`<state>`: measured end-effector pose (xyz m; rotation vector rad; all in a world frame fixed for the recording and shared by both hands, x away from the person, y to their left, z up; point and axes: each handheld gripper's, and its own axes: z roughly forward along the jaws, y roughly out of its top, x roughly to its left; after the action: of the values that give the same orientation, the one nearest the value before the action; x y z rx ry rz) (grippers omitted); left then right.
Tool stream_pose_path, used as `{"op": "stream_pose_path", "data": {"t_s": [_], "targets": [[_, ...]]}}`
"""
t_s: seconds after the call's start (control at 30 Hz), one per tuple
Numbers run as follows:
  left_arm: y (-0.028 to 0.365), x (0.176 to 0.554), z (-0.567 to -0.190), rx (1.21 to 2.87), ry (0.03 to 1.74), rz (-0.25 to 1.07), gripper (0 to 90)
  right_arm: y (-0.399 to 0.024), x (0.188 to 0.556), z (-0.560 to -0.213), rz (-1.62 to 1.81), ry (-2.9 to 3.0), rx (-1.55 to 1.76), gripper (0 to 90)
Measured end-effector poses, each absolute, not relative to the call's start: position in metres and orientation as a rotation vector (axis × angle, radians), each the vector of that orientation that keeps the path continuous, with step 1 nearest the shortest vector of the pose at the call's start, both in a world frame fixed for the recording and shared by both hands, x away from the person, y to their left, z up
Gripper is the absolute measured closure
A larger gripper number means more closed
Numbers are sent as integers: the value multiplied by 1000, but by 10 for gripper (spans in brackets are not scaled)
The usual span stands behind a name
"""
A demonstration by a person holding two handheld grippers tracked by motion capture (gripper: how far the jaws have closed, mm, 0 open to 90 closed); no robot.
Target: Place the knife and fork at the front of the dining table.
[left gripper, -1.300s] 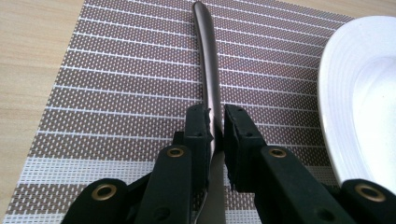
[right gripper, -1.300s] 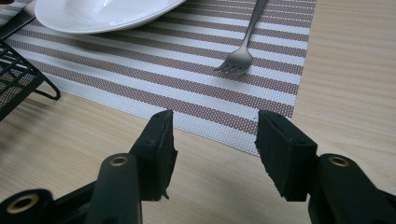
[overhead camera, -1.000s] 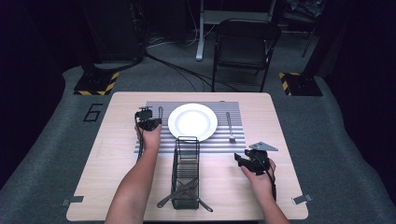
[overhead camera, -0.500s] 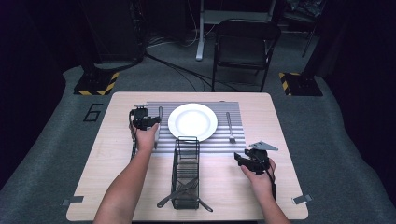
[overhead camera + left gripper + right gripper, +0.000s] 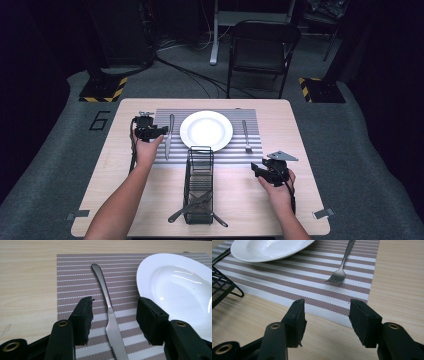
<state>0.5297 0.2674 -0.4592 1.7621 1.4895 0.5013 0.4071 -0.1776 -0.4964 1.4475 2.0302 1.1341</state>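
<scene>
A knife [image 5: 169,136] lies on the striped placemat [image 5: 165,116], left of the white plate [image 5: 206,130]. My left gripper [image 5: 159,132] hovers just left of it. In the left gripper view the knife [image 5: 108,300] lies flat below the gap between the jaws. The left gripper [image 5: 114,307] is open; its jaws have just been opening, and the pads do not touch the knife. A fork [image 5: 246,136] lies right of the plate. My right gripper [image 5: 259,169] rests near the placemat's front right corner. The right gripper [image 5: 325,307] is open and holds nothing, with the fork [image 5: 342,267] ahead.
A black wire basket [image 5: 199,172] stands on the table in front of the plate, with cutlery [image 5: 192,210] poking out at its near end. Its corner [image 5: 222,287] shows left of the right gripper. A folding chair [image 5: 262,50] stands behind the table.
The left gripper's jaws have opened and the hand has lifted and drifted slightly left, leaving the knife lying on the placemat. The right hand has stayed still.
</scene>
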Motion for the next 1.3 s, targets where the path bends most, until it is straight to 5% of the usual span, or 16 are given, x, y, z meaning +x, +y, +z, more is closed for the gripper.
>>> {"op": "stream_pose_path", "data": {"t_s": [0.77,1.3], "targets": [[296,464,-438,1815,1338,522,446,-182,404,-494,1135,2006,1442,456],[318,421,-464,1870,1314,471,416,-181,404,-495,1125,2015,1442,452]]}}
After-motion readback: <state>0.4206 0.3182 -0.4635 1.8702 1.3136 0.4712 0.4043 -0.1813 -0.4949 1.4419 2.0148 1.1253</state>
